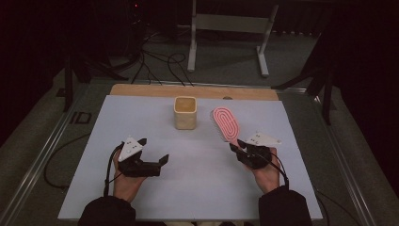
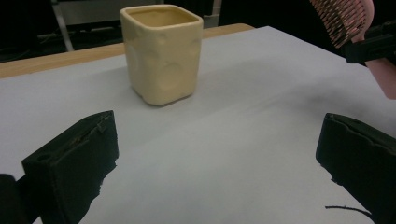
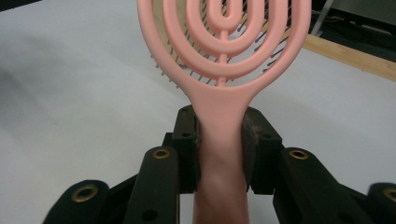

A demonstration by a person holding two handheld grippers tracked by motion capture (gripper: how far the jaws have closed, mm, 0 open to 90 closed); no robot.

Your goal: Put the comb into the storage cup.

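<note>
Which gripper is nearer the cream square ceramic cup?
Left. The left gripper sits open, below-left of the cream square ceramic cup; the right gripper, clamping the pink hairbrush, is farther right.

Hairbrush (image 3: 224, 60) head is cut off at the top edge in right gripper view; handle middle is hidden between the jaws. Cup (image 3: 163, 28) behind the hairbrush is mostly hidden.

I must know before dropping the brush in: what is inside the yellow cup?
The yellow cup shows bare inner walls near its rim, with nothing sticking out. Its bottom is hidden by the walls, so something small could lie there.
</note>
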